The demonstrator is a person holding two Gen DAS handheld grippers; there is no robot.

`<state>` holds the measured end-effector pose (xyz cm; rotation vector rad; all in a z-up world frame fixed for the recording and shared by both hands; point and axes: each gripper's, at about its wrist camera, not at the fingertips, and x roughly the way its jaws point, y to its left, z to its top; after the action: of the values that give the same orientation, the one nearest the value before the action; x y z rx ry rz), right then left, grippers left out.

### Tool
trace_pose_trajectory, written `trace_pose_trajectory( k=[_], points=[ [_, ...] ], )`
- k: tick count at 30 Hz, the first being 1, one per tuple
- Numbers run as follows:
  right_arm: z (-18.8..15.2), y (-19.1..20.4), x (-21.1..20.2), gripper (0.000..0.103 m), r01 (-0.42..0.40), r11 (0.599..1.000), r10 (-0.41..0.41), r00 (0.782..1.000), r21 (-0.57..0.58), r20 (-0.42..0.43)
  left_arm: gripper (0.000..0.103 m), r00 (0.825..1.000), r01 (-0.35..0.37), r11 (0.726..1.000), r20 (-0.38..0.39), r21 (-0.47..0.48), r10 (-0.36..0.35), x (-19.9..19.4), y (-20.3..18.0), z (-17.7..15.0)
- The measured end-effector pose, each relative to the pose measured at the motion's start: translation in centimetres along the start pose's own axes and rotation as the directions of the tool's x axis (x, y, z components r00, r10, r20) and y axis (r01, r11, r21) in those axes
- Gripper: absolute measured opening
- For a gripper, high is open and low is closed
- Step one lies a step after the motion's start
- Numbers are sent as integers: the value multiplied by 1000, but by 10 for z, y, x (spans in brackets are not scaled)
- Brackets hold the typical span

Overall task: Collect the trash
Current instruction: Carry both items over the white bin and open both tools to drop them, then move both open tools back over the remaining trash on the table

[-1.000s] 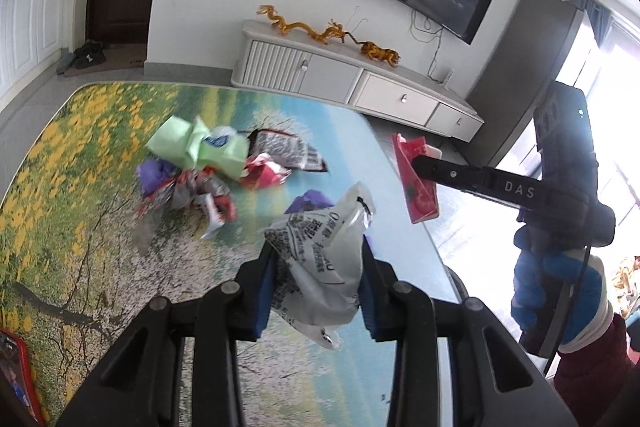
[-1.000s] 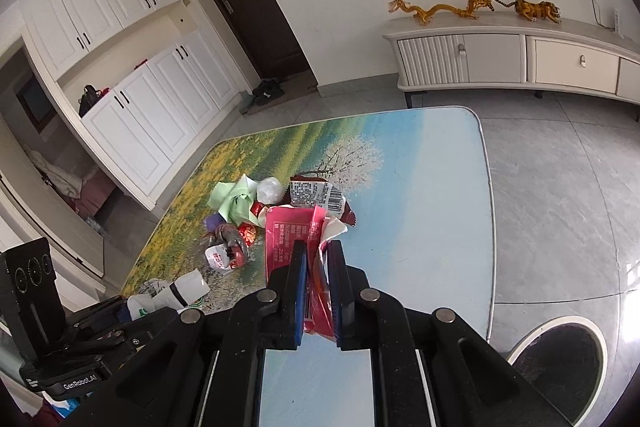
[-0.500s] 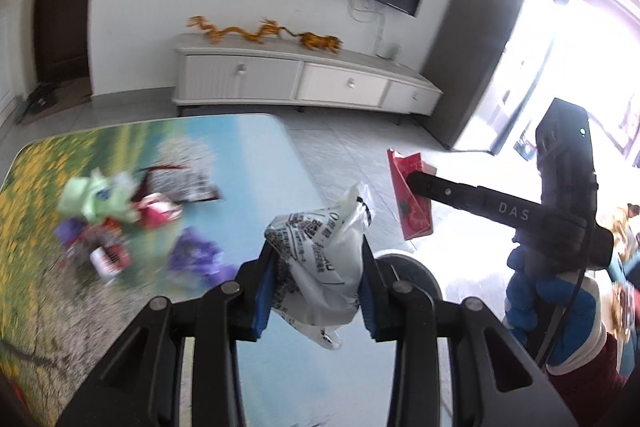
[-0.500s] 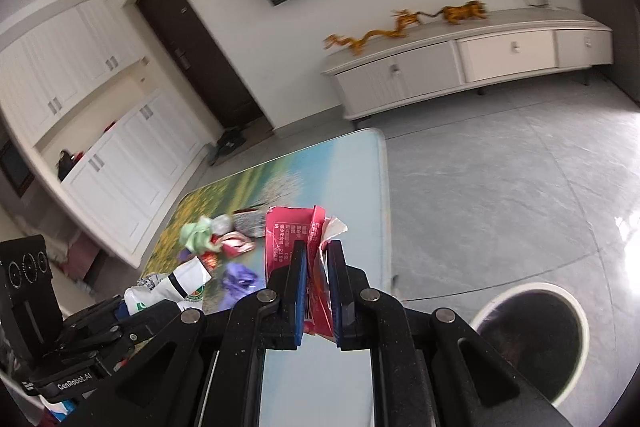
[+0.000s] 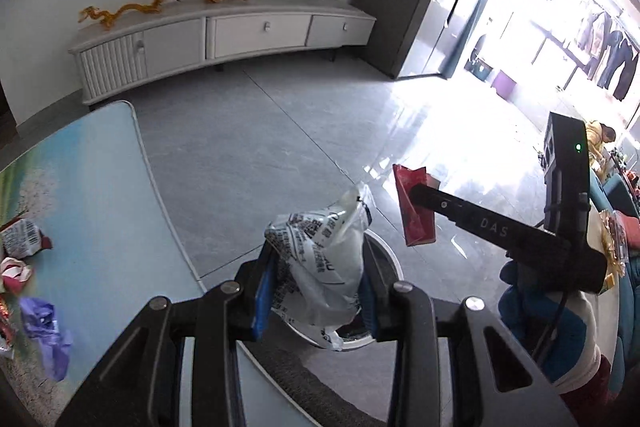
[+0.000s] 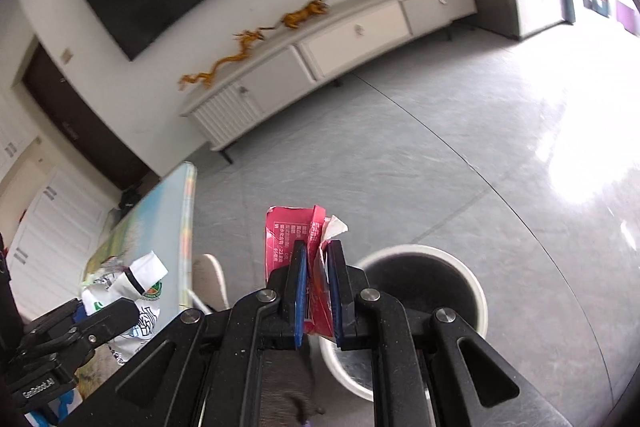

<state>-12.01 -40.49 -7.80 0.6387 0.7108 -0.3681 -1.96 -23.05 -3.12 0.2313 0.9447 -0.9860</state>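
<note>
Now two hand-held grippers, left hand-held gripper (image 5: pixel 318 287), right hand-held gripper (image 6: pixel 317 291), one wrapper each

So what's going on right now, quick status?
Left tool shut on white plastic bag. Right tool shut on red wrapper. Both near the white bin; nothing blocks it.

Red wrapper (image 6: pixel 298 235), white printed bag (image 5: pixel 320 259)

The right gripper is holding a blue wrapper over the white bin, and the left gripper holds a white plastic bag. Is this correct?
Not quite: the right wrist view shows the right gripper shut on a red wrapper, not blue. The white bin and the left gripper's white plastic bag are as you say.
</note>
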Motion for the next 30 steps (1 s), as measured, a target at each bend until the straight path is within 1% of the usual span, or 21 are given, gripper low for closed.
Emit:
trace_pose_trajectory(
  k=[4,8,9,12,13,14,15,18,23,25,30],
  points=[
    [-6,-28,19,11,52,997,-49,997,55,-53,36,997,37,999,-70,-11,-38,45,-7,6],
    [-16,-51,35,13,90,991,-80,992,101,-102,38,991,55,999,-124,0,-54,78,-17,9],
    [-18,-56,40,18,101,989,-89,989,109,-118,40,989,58,998,-135,1,-58,85,-19,10],
    [-26,-68,47,26,132,982,-111,983,136,-147,46,983,86,996,-164,-13,-87,103,-20,13],
    [-27,-71,48,29,140,980,-118,981,142,-153,48,980,94,995,-173,-20,-96,109,-22,14],
    [-29,-75,48,35,154,977,-131,979,148,-156,51,979,98,995,-178,-23,-101,112,-23,15],
    [-29,-77,49,37,165,974,-141,978,153,-157,52,977,104,994,-183,-27,-107,116,-23,15],
    [-28,-81,47,38,179,971,-154,975,161,-158,52,974,114,993,-192,-42,-120,121,-21,16],
    [-25,-83,44,41,191,968,-167,975,165,-150,52,979,110,993,-172,-28,-114,108,-26,15],
    [-24,-81,39,41,186,970,-164,976,159,-141,52,982,107,994,-151,-26,-110,99,-27,17],
    [-14,-68,25,42,160,977,-147,984,141,-99,52,994,85,996,-60,-22,-86,71,-20,24]
  ],
)
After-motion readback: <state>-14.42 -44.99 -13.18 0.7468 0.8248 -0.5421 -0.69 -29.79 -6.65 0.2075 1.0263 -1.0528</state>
